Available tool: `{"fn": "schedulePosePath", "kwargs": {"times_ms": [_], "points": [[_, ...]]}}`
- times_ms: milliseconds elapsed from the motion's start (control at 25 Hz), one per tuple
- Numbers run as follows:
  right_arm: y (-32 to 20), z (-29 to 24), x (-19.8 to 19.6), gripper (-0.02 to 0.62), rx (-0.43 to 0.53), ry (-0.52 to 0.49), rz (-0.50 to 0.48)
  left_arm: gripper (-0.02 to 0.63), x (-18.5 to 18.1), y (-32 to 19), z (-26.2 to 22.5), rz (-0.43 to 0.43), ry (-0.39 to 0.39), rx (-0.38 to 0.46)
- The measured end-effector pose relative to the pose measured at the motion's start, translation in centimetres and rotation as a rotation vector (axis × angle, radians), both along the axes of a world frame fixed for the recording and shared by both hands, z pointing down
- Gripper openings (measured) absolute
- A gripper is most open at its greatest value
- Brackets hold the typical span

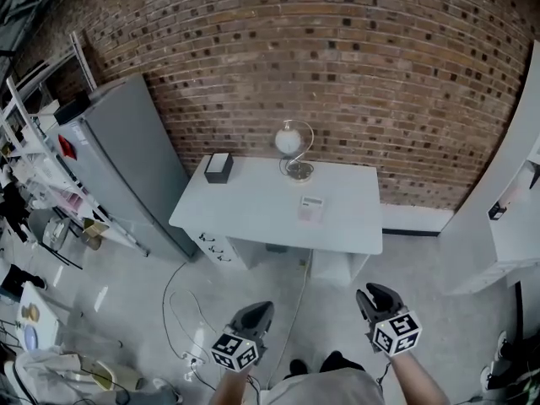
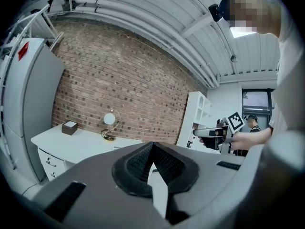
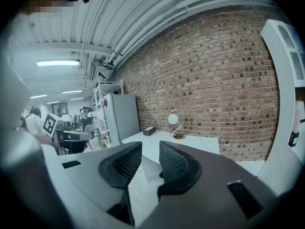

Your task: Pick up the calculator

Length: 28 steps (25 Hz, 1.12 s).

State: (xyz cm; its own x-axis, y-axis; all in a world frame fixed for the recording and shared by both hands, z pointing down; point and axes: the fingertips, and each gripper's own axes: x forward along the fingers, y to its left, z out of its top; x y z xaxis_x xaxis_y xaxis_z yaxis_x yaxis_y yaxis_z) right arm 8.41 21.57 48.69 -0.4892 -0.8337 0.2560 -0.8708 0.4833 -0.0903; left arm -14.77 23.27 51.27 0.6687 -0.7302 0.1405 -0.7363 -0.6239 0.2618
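The calculator [image 1: 310, 208], small and pale with a pinkish face, lies flat on the white table [image 1: 253, 209], right of its middle. Both grippers hang over the floor well short of the table's front edge. My left gripper [image 1: 260, 310] points at the table with its pads meeting at the tips [image 2: 152, 146] and nothing between them. My right gripper [image 1: 369, 295] stands open, with a clear gap between its ribbed pads [image 3: 150, 151] and nothing in it. The table with its globe lamp [image 3: 173, 119] lies ahead in both gripper views. I cannot make out the calculator there.
A globe lamp [image 1: 293, 144] and a dark box [image 1: 218, 168] stand at the table's back by the brick wall. A grey fridge [image 1: 126, 159] is left of the table, a white cabinet [image 1: 506, 226] right. Cables [image 1: 187, 319] trail across the floor.
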Motion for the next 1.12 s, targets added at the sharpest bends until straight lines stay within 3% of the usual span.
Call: {"fn": "schedulePosePath", "kwargs": {"times_ms": [440, 1120], "points": [[-3.7, 1.3, 0.6, 0.127, -0.023, 0.0, -0.025, 0.014, 0.8, -3.4, 0.4, -0.025, 0.008, -0.016], [-18.9, 3.3, 6.0, 0.127, -0.066, -0.036, -0.141, 0.014, 7.6, -15.8, 0.6, -0.111, -0.003, -0.021]]}}
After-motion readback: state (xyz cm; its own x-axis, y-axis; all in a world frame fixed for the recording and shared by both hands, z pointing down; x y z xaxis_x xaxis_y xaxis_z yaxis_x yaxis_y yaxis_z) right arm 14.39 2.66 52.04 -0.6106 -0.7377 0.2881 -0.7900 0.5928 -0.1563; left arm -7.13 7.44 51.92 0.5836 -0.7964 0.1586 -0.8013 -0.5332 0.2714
